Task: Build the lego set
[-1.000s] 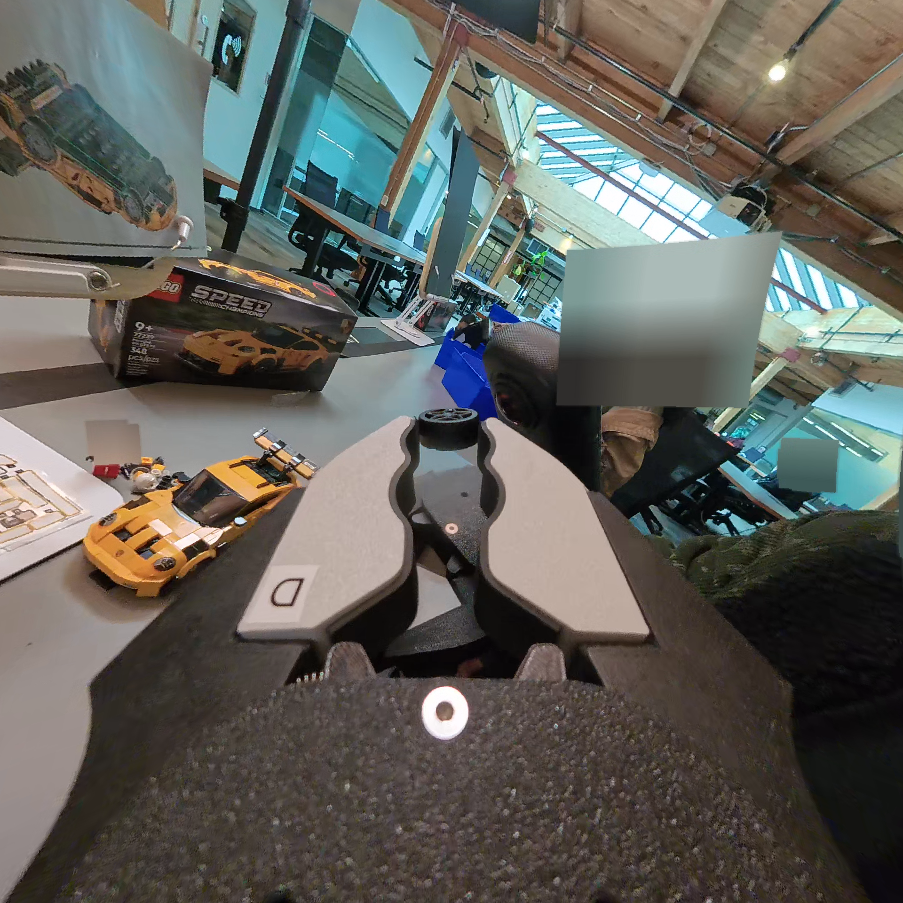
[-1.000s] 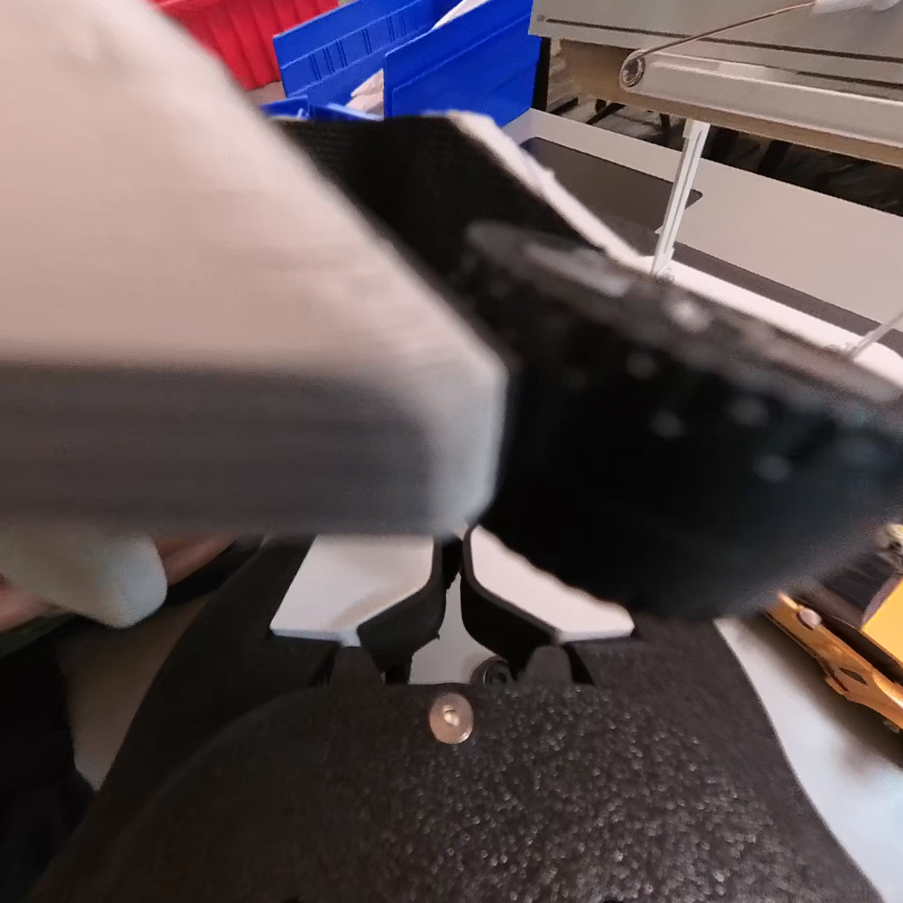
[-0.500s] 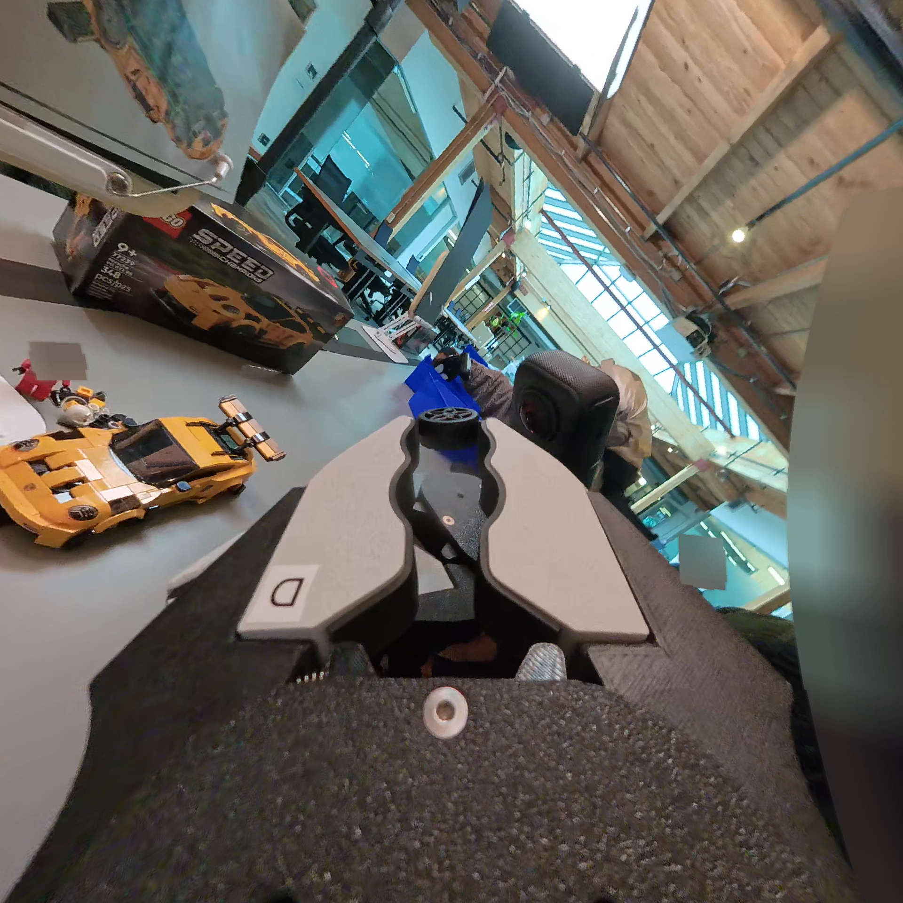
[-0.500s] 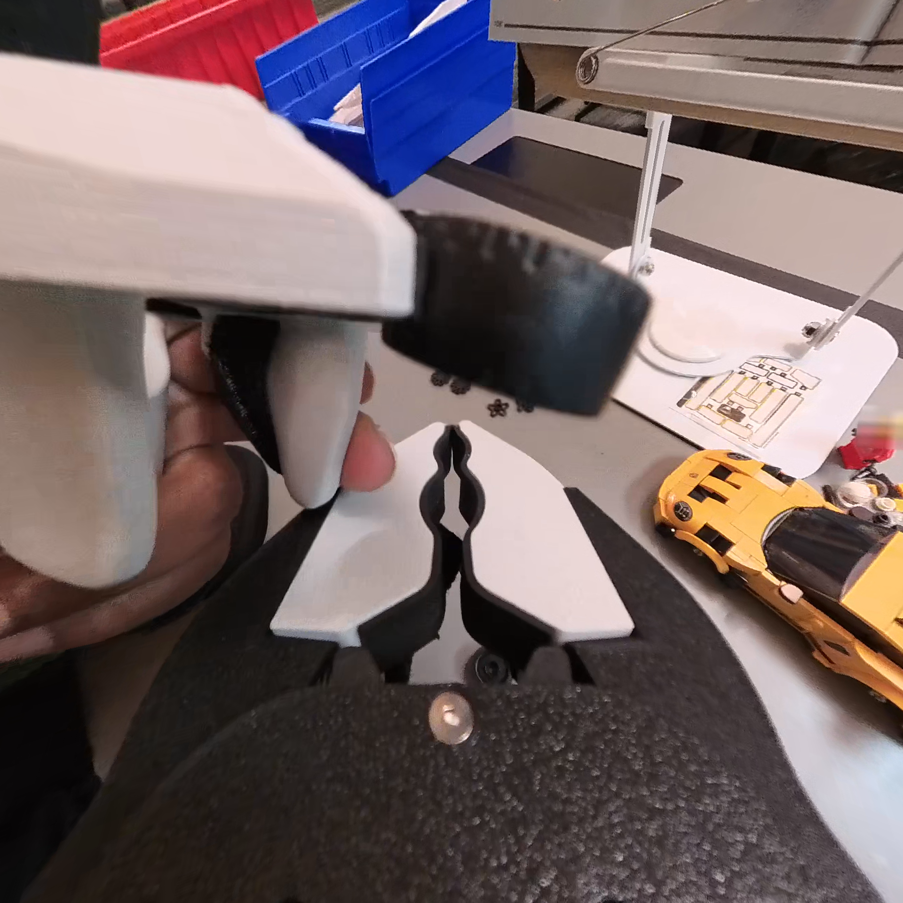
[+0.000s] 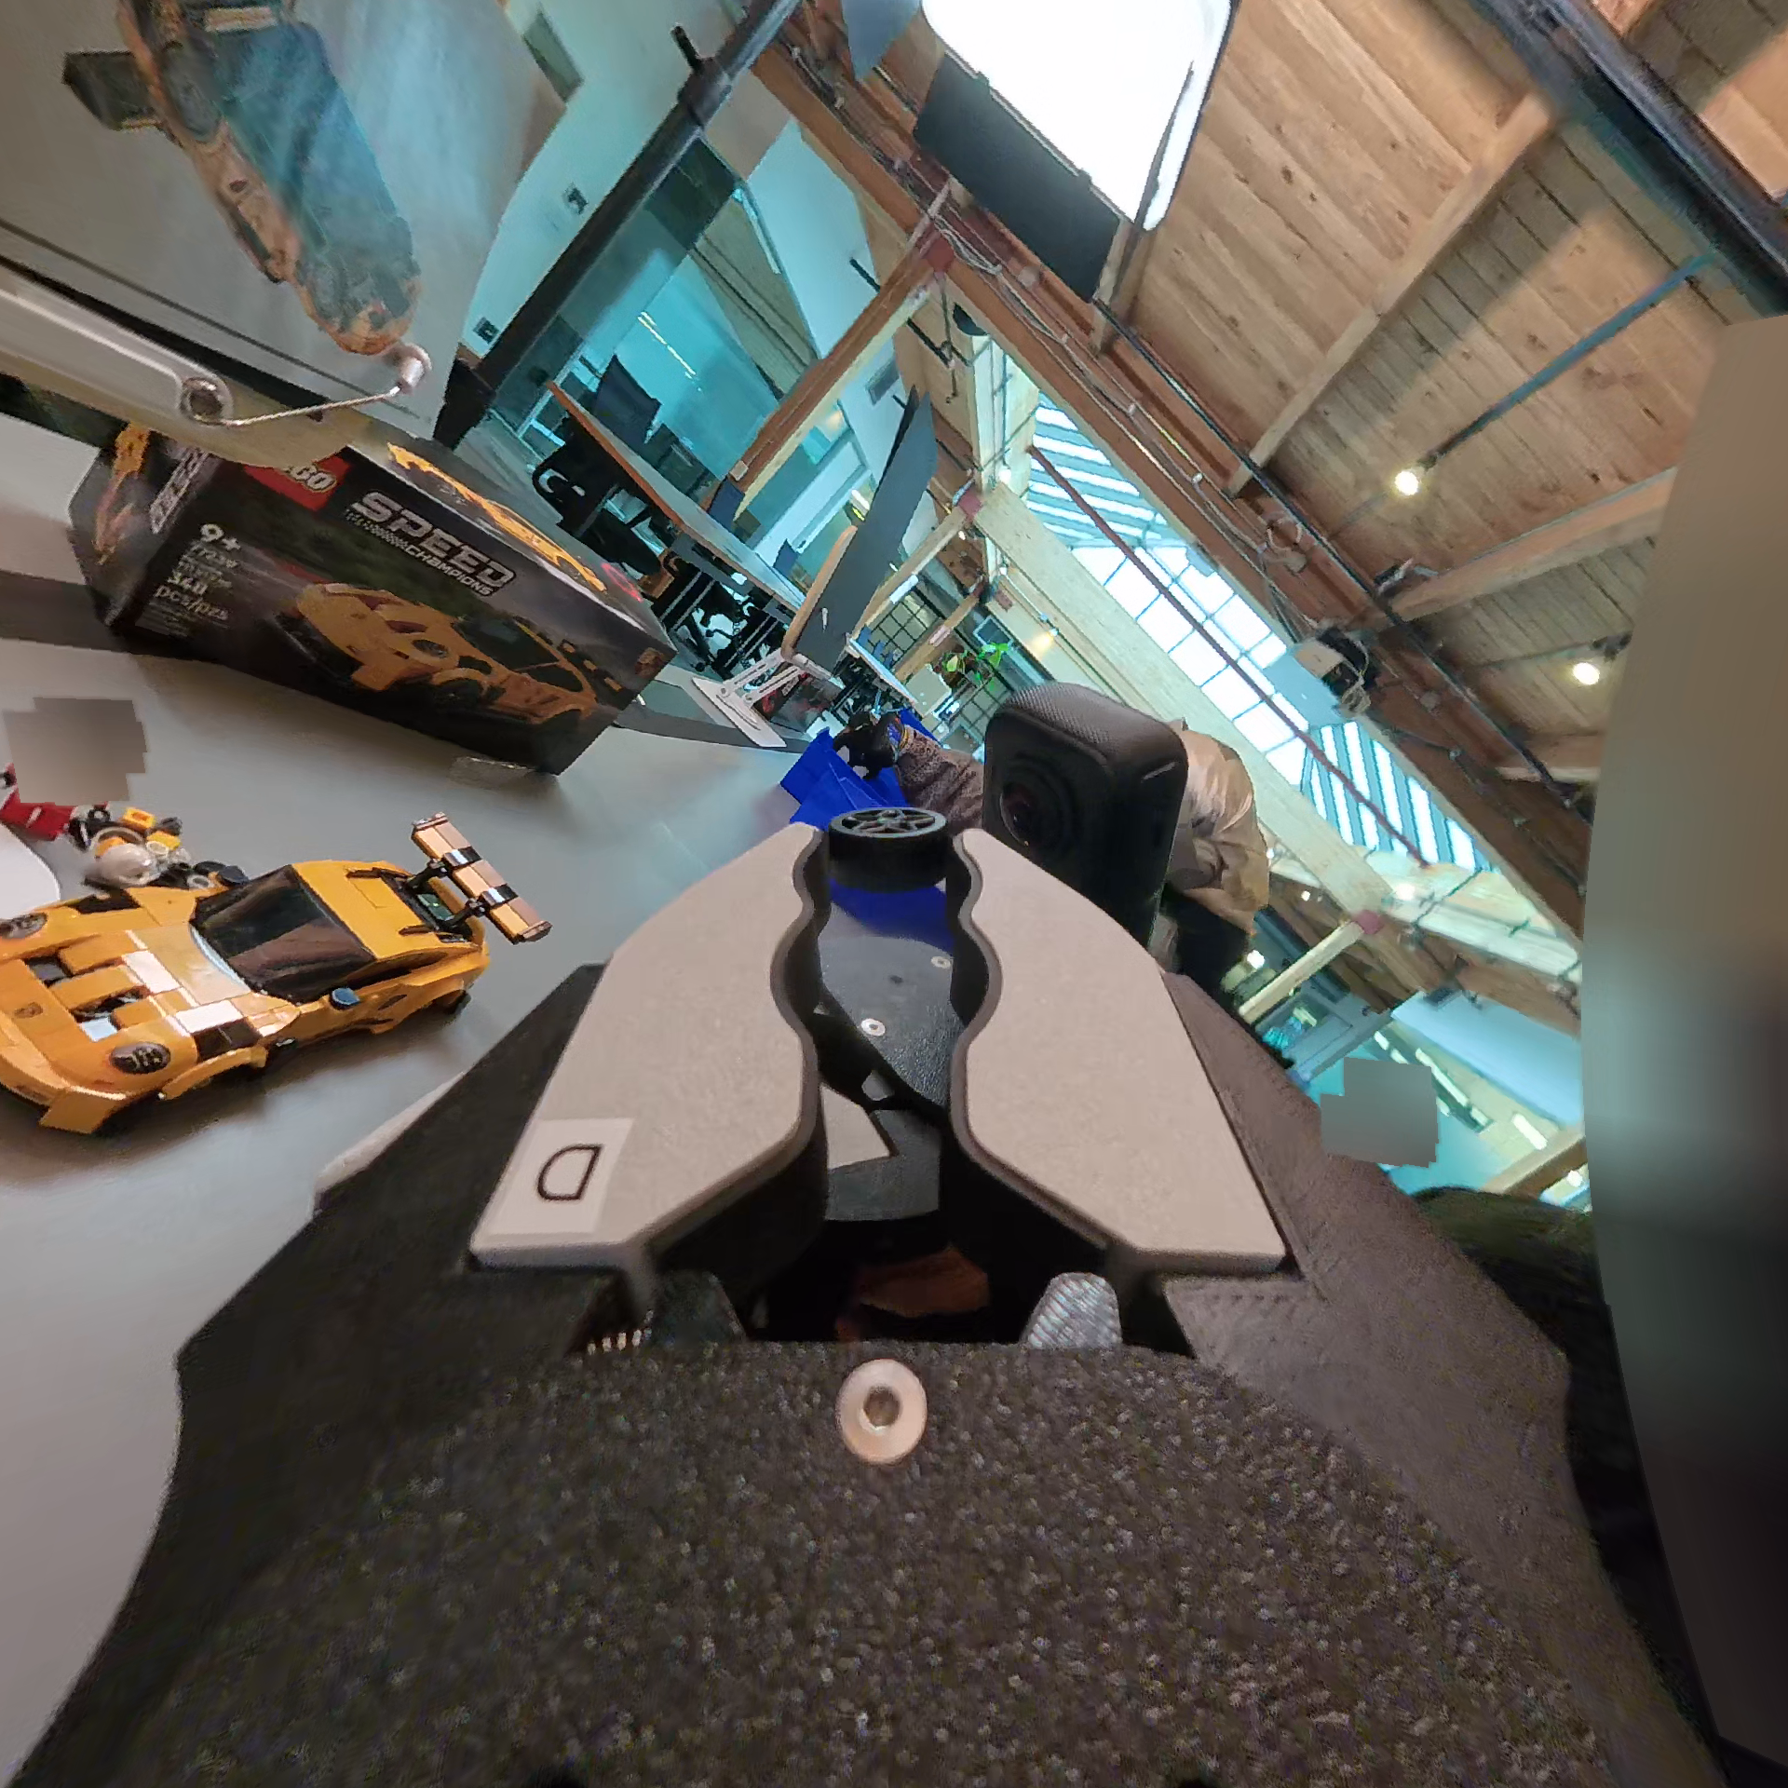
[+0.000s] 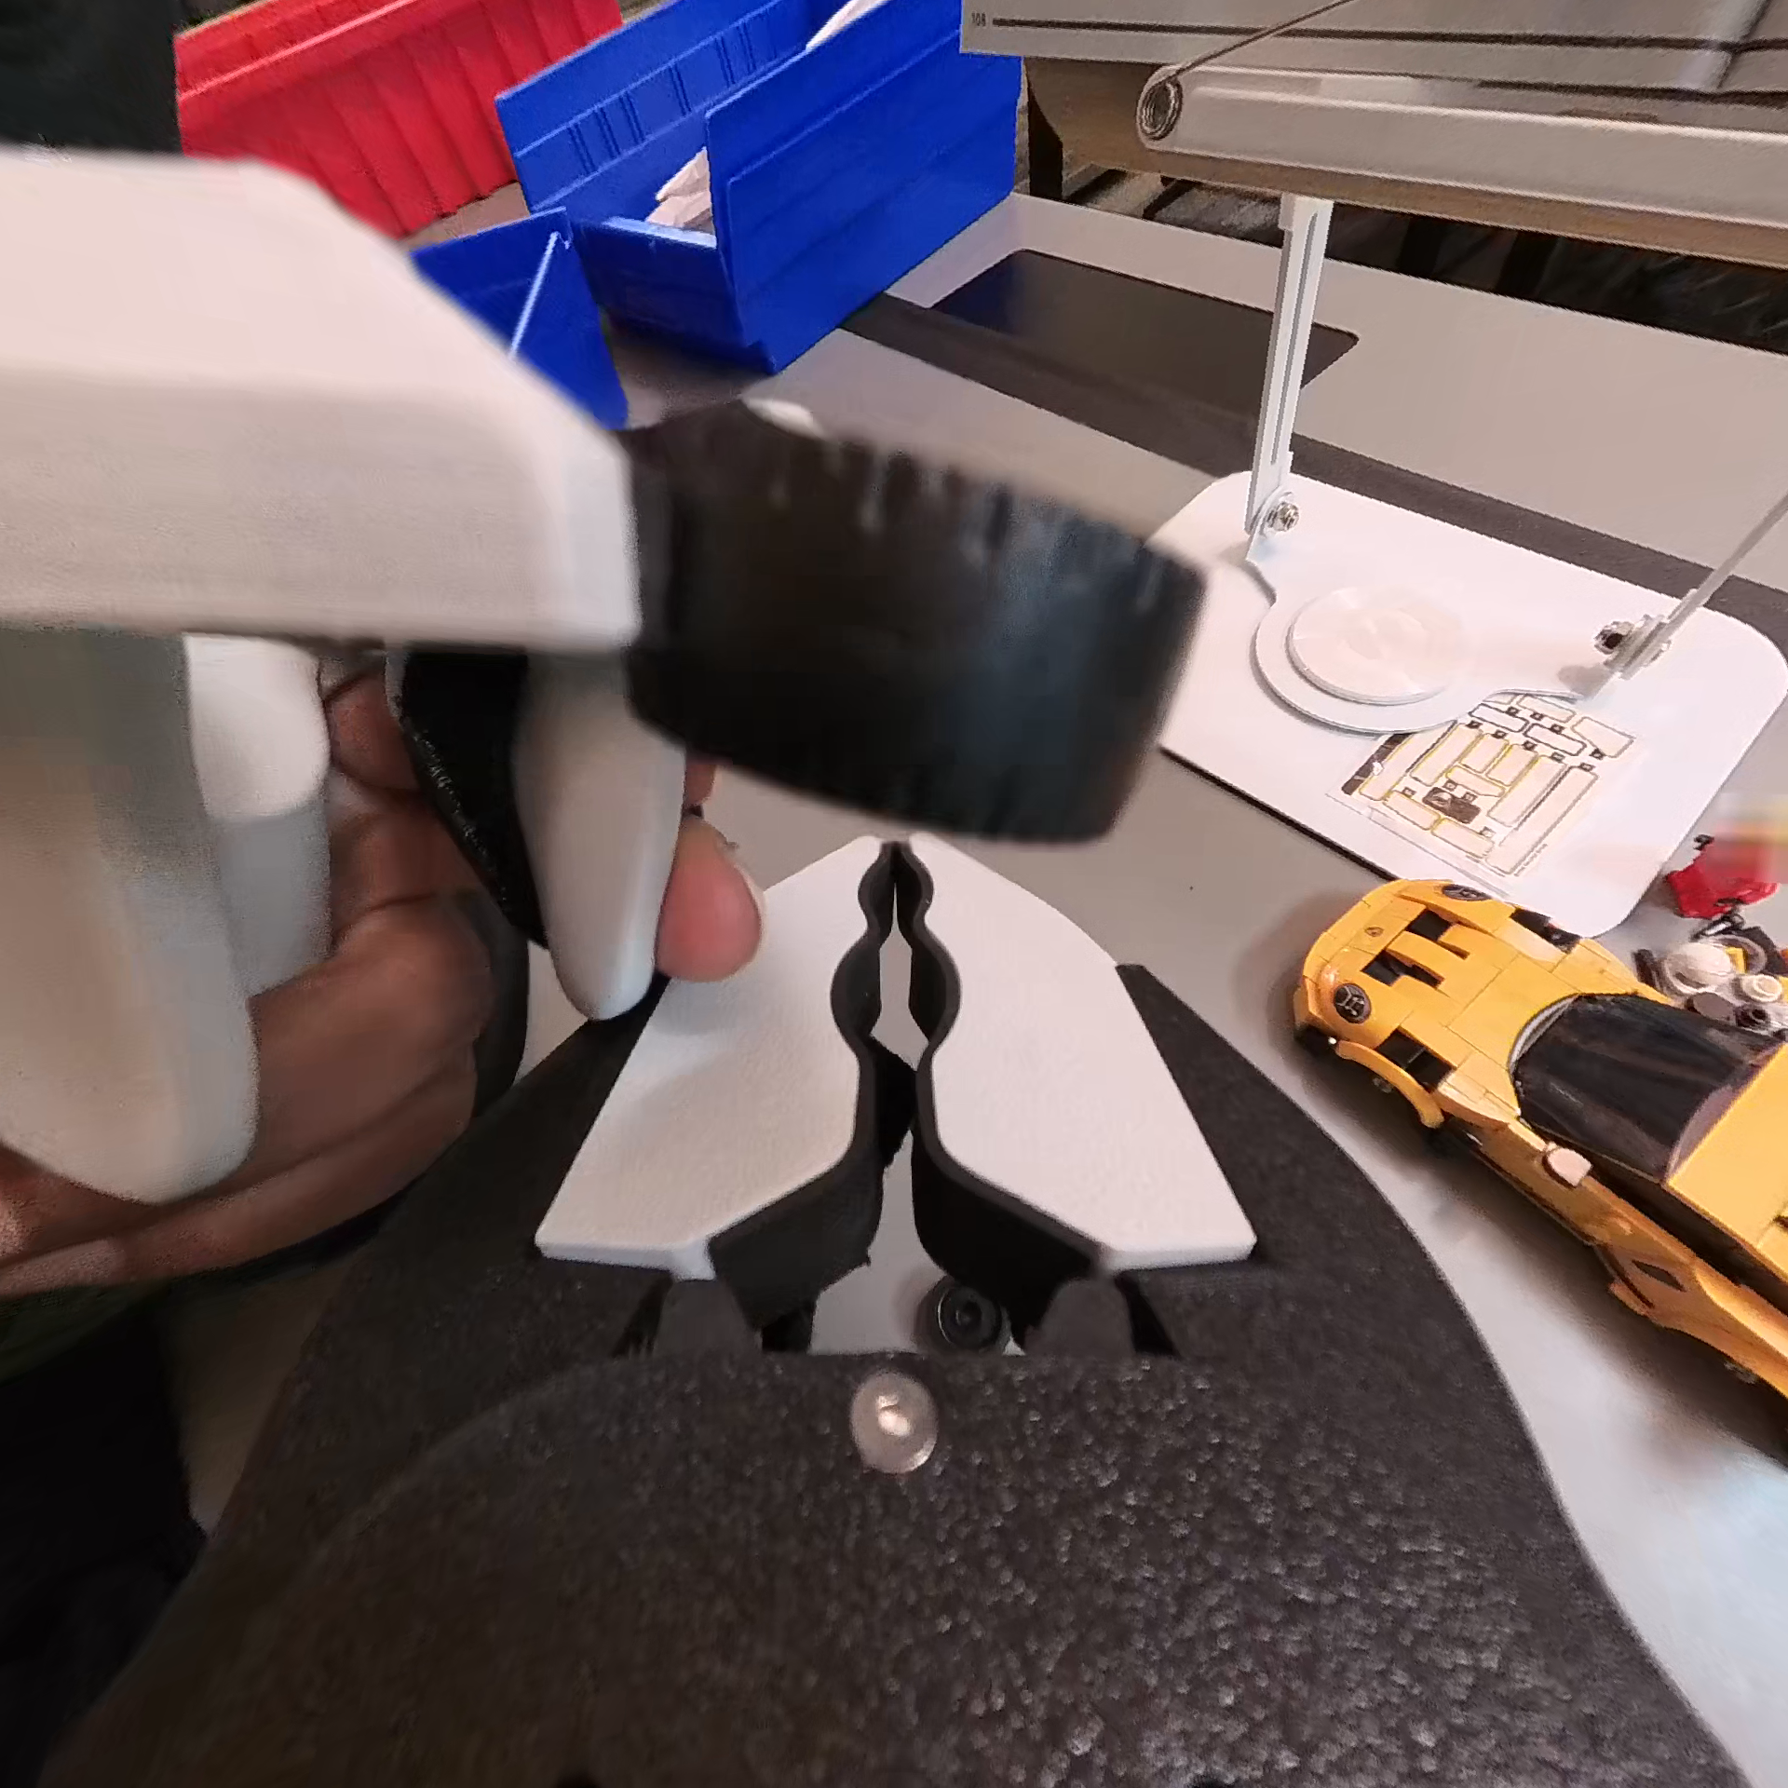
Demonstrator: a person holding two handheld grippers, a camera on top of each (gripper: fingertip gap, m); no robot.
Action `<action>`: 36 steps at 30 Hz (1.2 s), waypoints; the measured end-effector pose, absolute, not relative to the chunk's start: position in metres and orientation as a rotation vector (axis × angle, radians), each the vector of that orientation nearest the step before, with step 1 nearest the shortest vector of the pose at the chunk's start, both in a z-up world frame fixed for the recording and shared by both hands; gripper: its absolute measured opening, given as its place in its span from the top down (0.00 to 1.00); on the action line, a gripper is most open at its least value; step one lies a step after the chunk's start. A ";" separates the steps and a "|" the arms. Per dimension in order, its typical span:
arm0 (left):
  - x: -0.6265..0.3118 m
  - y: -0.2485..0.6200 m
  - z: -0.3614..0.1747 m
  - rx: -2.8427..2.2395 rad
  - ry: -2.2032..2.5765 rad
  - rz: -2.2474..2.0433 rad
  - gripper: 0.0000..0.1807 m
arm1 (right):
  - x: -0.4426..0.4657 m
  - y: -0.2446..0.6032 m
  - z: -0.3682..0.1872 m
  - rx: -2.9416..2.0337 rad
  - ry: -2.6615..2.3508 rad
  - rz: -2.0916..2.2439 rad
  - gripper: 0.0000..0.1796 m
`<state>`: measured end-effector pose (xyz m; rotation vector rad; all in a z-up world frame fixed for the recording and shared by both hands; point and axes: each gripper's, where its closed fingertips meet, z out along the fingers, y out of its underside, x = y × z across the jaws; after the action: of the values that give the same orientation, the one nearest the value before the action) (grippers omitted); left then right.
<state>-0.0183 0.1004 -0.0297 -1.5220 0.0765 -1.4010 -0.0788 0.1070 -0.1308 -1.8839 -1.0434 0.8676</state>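
Up in the air, the left gripper (image 5: pixel 885 856) pinches a small black lego wheel (image 5: pixel 885 840) right at the tips of its grey fingers (image 5: pixel 697 1016). The wheel lies flat, spokes facing up, well above the grey table (image 5: pixel 290 774).

The right gripper (image 6: pixel 895 856) holds nothing — its white fingers (image 6: pixel 1045 1093) are pressed together at the tips. In the right wrist view the left gripper sits very close and blurry, and the black wheel (image 6: pixel 909 658) it carries hangs just above the right gripper's tips. A hand (image 6: pixel 387 968) wraps around the left gripper's white handle.

Down on the table, the yellow lego car (image 5: pixel 223 977) rests to the left, with a few loose little pieces (image 5: pixel 116 842) just beyond it. Farther back lies the dark lego box (image 5: pixel 368 600). Blue bins (image 6: pixel 764 203) and a red bin (image 6: pixel 387 106) stand at the far side — and a white stand base (image 6: pixel 1451 677) is near the car's nose.
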 end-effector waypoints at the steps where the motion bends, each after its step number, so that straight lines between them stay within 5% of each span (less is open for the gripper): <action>1: -0.017 0.099 -0.031 -1.519 0.108 -1.386 0.88 | -0.079 0.107 -0.131 -1.883 -1.047 0.863 1.00; 36: -0.020 0.100 -0.037 -1.558 0.408 -0.628 0.88 | -0.073 0.116 -0.139 -1.883 -1.047 0.782 1.00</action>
<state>-0.0201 0.1004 -0.0370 -1.5580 0.4083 -0.6279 -0.0728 0.1159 -0.1388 -1.8835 -1.0469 0.7816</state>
